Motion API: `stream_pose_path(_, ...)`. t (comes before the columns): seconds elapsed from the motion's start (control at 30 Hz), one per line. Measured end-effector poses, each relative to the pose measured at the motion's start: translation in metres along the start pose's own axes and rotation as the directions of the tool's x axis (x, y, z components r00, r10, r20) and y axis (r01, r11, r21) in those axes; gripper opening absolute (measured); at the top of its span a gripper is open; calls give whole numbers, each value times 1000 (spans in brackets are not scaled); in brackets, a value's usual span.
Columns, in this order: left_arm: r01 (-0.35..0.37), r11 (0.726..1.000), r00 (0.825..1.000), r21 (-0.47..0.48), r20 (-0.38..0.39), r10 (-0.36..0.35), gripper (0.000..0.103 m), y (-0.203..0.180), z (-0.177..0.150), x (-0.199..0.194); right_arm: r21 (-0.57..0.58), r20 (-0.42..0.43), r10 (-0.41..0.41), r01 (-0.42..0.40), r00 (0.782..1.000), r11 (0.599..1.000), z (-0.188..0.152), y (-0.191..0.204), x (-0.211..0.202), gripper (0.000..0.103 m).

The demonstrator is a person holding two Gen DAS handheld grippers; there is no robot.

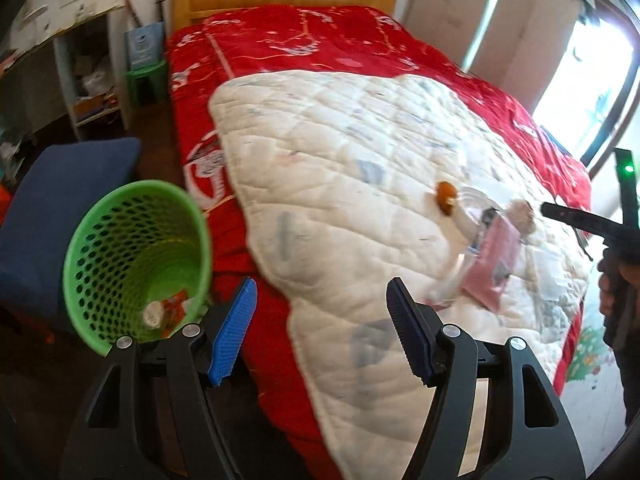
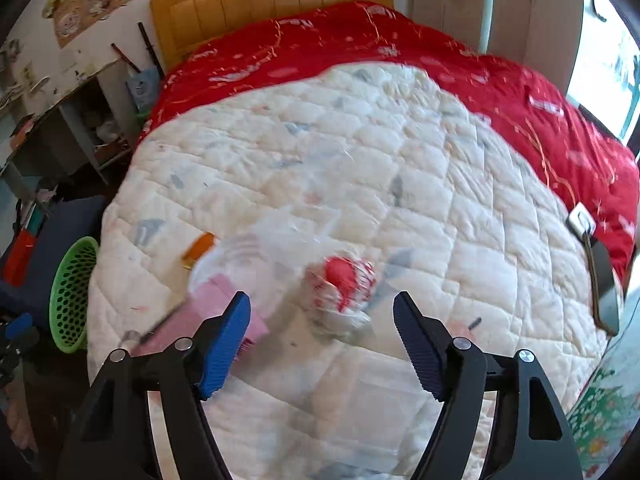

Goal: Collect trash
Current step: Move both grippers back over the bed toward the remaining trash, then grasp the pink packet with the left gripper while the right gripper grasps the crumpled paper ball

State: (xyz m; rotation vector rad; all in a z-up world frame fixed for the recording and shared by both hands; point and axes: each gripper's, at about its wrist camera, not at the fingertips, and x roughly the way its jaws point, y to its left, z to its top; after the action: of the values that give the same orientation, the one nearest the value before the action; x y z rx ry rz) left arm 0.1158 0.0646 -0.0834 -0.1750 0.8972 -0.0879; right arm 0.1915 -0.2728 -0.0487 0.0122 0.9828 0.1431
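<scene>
While both jaws stand apart and empty, the right gripper point(image 2: 322, 340) hovers over a crumpled red-and-white wrapper point(image 2: 340, 286) on the white quilted bed cover point(image 2: 440, 200); next, lower, clamp, carry to the green mesh basket point(image 1: 136, 256); the left gripper point(image 1: 320, 328) waits beside it.

The trash pile point(image 1: 476, 248) near the foot edge of the quilt point(image 1: 340, 168) is smeared by motion blur: a pink packet point(image 1: 490, 264), clear plastic and a brown piece point(image 1: 445, 197) show, but no labels can be read. From the right wrist, a red-and-white wrapper point(image 2: 340, 284) is equally blurred. The green basket point(image 2: 72, 292) is half hidden behind the quilt's side edge. What lies at the basket's bottom is too small to name.
</scene>
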Motion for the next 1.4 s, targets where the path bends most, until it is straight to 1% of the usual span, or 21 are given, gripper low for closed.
stream_pose_path(0.07,18,1000,1000,24,-6,-18,67,-13,1,2,4,-13,-3,3,1000,1000,-3,-6,6,71)
stream_pose_path(0.1,23,999,1000,39,-9,-23,67,-20,1,3,4,-18,-3,3,1000,1000,-4,-8,9,69)
stream_pose_path(0.33,68,994,997,83,-30,-66,67,-50,3,7,4,-50,10,-10,999,1000,-2,-12,34,66)
stream_pose_path(0.4,81,992,996,101,-33,-78,70,-59,5,8,-5,-61,17,-17,998,1000,-1,-11,41,65)
stream_pose_path(0.5,98,985,995,139,-35,-94,73,-74,8,11,-16,-73,11,-12,997,1000,0,-10,48,62)
stream_pose_path(0.53,104,983,994,149,-39,-99,74,-79,9,12,-14,-73,12,-13,997,1000,0,-11,49,57)
stream_pose_path(0.63,120,976,992,183,-44,-114,77,-91,13,17,-3,-78,26,-27,997,1000,0,-13,53,49)
stream_pose_path(0.7,126,969,992,211,-52,-118,81,-101,15,21,0,-72,34,-34,997,999,0,-14,51,48)
stream_pose_path(0.87,170,941,985,291,-80,-153,82,-130,18,34,3,-41,41,-41,998,999,1,-17,37,46)
stream_pose_path(0.97,197,920,979,340,-112,-168,83,-147,18,46,5,-23,45,-45,999,999,1,-21,28,45)
stream_pose_path(1.03,200,903,978,380,-133,-161,86,-160,17,56,5,-12,43,-42,999,999,1,-23,21,45)
stream_pose_path(1.1,205,894,976,399,-151,-157,88,-167,17,65,9,-2,44,-44,999,999,1,-26,15,45)
stream_pose_path(1.17,209,890,973,404,-176,-149,88,-173,17,78,12,12,43,-43,999,999,0,-28,7,45)
stream_pose_path(1.27,214,894,969,394,-204,-142,89,-176,16,92,13,26,42,-42,999,999,-1,-30,-2,45)
stream_pose_path(1.4,188,897,973,401,-199,-115,88,-180,15,102,12,39,46,-46,998,999,-1,-30,-10,45)
